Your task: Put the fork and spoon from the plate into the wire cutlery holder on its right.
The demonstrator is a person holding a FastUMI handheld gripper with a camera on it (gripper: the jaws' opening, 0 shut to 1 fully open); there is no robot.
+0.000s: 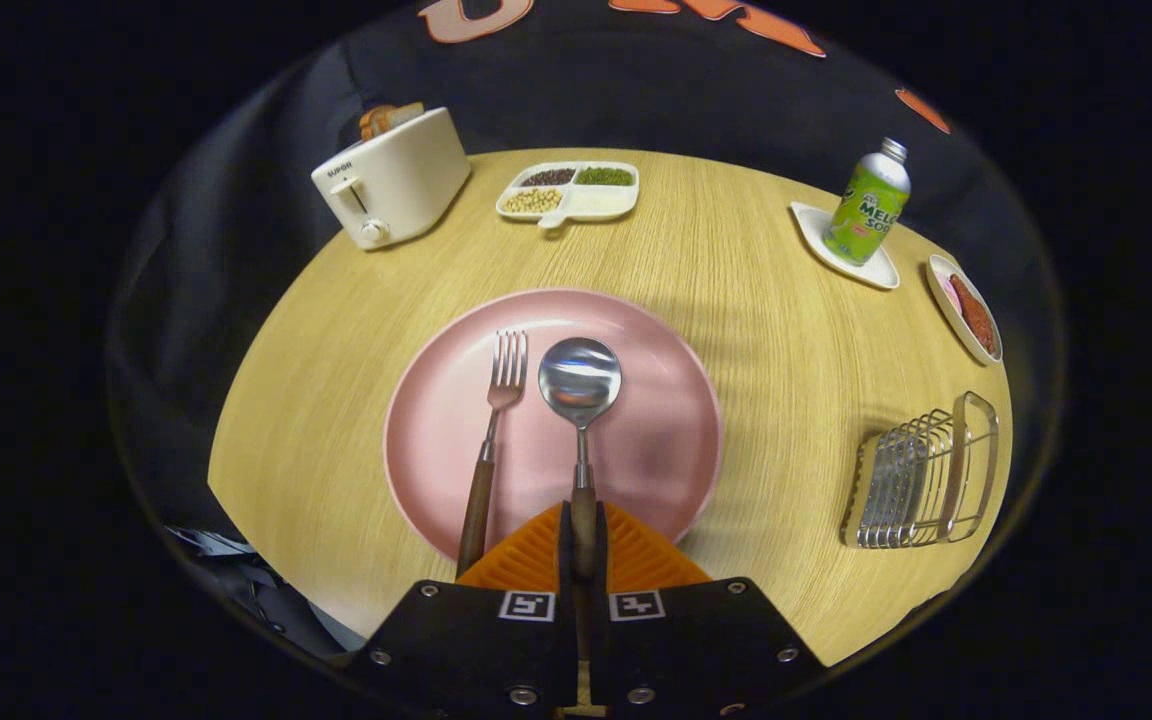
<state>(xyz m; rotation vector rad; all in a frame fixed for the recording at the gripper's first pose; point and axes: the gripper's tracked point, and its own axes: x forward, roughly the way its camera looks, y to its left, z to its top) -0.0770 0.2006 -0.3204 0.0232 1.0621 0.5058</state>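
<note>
Fingers closed on the wooden handle of the spoon, bowl still on the pink plate. Fork at 9 o'clock of the spoon. Wire cutlery holder at 3 o'clock on the worktop.

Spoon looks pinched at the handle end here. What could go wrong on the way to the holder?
The tool is shut on the spoon at its handle's far end, so the heavy bowl could swing or slip. The fork lies close alongside on the pink plate and may get nudged. The wire cutlery holder has narrow slots, easy to miss.
</note>
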